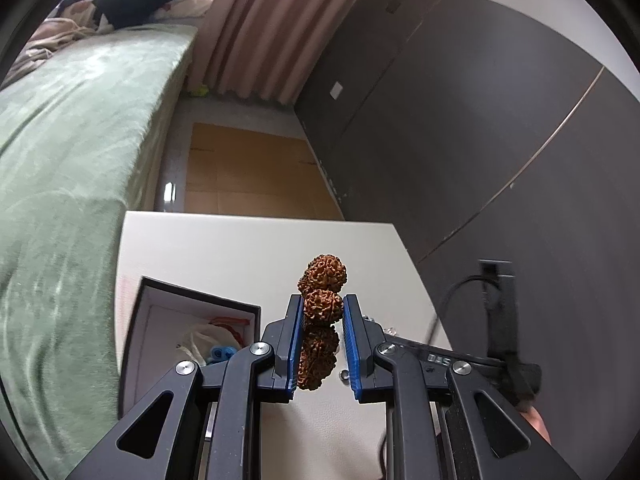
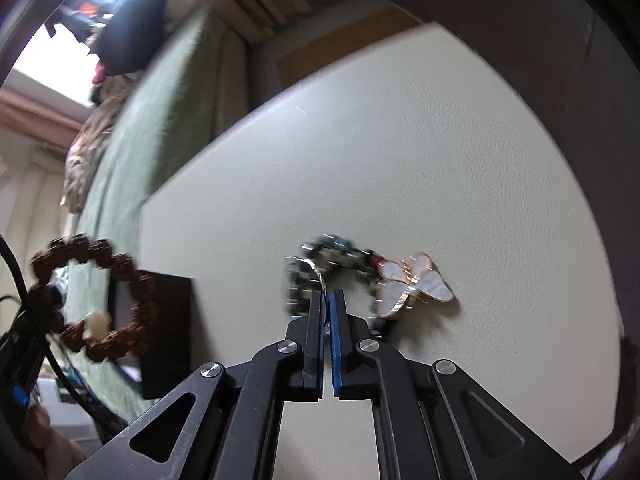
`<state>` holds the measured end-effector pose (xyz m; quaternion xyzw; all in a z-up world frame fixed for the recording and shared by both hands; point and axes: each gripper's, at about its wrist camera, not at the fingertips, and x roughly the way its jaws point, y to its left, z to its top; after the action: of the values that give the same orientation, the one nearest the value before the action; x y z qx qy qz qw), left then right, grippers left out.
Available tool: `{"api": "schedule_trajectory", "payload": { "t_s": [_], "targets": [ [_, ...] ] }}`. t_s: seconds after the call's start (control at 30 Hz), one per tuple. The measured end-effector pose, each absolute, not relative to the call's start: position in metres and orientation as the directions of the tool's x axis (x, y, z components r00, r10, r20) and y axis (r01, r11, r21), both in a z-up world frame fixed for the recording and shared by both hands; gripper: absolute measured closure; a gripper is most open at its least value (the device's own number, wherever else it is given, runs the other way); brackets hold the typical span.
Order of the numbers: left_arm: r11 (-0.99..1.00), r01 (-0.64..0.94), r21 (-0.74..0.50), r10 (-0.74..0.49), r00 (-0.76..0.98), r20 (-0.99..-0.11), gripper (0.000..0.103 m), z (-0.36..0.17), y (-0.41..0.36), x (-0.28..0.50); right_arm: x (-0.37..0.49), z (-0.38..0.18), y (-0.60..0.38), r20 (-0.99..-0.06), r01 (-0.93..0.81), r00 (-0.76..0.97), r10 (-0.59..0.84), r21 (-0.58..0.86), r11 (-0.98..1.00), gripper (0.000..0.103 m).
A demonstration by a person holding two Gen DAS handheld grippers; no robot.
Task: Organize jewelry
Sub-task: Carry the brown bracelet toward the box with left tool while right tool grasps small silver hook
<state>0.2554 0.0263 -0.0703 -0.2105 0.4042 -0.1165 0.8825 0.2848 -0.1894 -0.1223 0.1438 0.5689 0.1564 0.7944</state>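
Observation:
My left gripper (image 1: 323,304) is shut on a brown bead bracelet (image 1: 322,276) with rough, knobbly beads and holds it above the white table (image 1: 240,248). The same bracelet shows as a full ring at the left of the right wrist view (image 2: 94,296). An open black jewelry box (image 1: 192,320) with a white lining sits left of the gripper, with a plastic bag and small items inside. My right gripper (image 2: 326,294) is shut on a thin silver chain (image 2: 316,272). Just ahead lie a dark bead bracelet (image 2: 332,252) and a pearly butterfly hair clip (image 2: 416,284).
A bed with a green blanket (image 1: 72,152) runs along the left of the table. Dark cabinet panels (image 1: 480,120) stand to the right. Pink curtains (image 1: 272,28) hang at the back, with a cardboard sheet (image 1: 248,172) on the floor beyond the table.

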Motion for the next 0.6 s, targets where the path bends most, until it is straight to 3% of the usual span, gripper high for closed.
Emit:
{"api": "schedule_trajectory", "payload": {
  "t_s": [0.3,0.6],
  "targets": [
    [0.903,-0.009,-0.430,-0.307,0.686,-0.659,0.083,-0.054,0.050,0.231,0.256,-0.080,-0.179,-0.783,-0.168,0.380,0.491,0.464,0.870,0.099],
    [0.943,-0.134,-0.305,-0.133,0.688,-0.713,0.083,-0.060,0.078,0.218,0.251,-0.082,-0.166,-0.780,-0.164,0.382,0.496,0.471,0.867,0.099]
  ]
}}
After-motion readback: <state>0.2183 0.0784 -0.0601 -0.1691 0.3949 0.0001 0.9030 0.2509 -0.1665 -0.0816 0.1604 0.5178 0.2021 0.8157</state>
